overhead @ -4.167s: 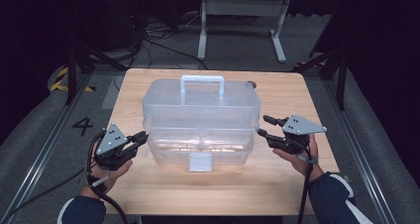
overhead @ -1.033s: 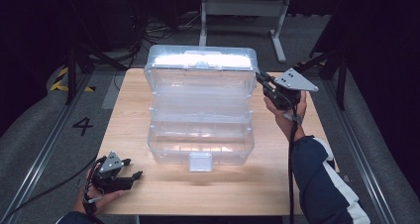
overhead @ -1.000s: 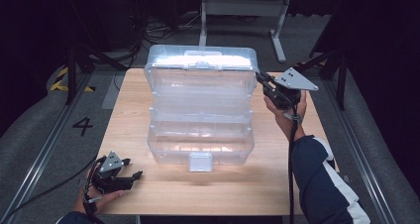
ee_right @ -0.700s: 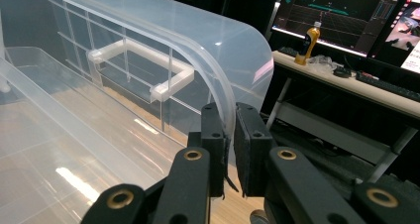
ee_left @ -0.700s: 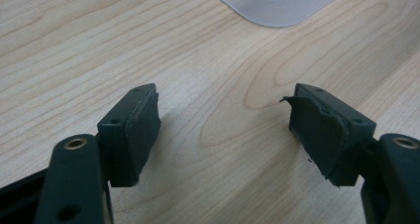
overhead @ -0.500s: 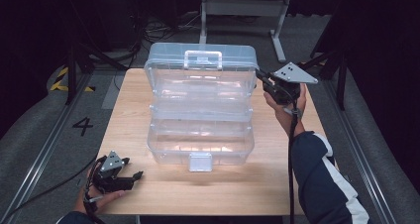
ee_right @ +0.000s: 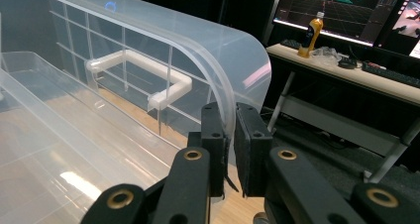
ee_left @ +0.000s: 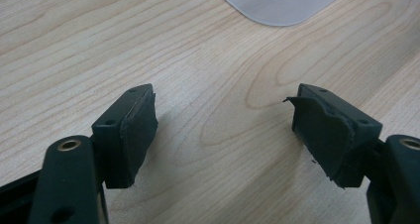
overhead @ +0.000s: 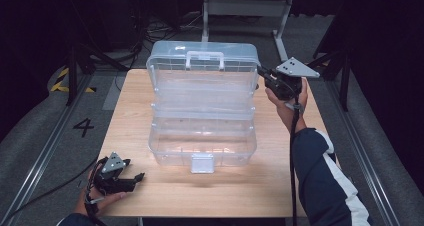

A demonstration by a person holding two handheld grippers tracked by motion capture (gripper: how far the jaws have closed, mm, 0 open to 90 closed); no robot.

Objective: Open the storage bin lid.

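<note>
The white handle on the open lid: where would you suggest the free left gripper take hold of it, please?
Grip the white handle at mid-bar, coming from the front over the tray. The lid stands upright, so its bar lies level, with a gap behind for one jaw.

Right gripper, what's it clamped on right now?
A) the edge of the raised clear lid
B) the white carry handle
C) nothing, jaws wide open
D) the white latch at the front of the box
A. In the right gripper view the right gripper has its two jaws closed on the curved rim of the clear lid, with the white handle off to the side, untouched.
</note>
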